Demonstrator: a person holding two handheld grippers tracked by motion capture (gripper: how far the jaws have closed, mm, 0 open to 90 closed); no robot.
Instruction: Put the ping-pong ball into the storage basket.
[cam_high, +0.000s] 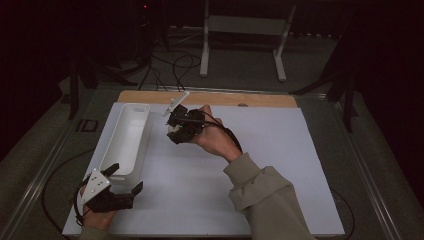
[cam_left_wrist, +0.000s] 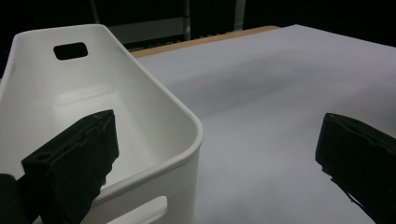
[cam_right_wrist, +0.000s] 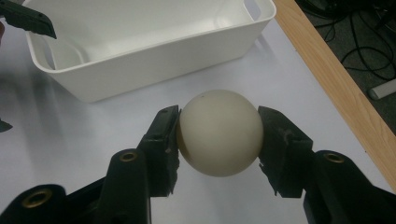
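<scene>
A cream-white ball (cam_right_wrist: 219, 132) sits clamped between the two black jaws of my right gripper (cam_right_wrist: 218, 135), raised a little over the white table sheet. From above, that right gripper (cam_high: 176, 131) hovers just right of the long white bin (cam_high: 127, 137), with the ball (cam_high: 172, 128) peeking out pale at its tip. My left gripper (cam_high: 125, 178) rests at the bin's near end with its jaws wide apart and nothing between them. In its own view, one jaw lies over the bin's inside, the other over the sheet, and the bin wall (cam_left_wrist: 154, 116) looks bare.
The white sheet (cam_high: 270, 165) covers most of the table, with a wooden strip (cam_high: 260, 99) along its far edge. Cables (cam_high: 170, 70) and a white stand's legs (cam_high: 240, 45) lie on the floor beyond. The bin's near rim (cam_right_wrist: 140, 65) shows a handle cutout.
</scene>
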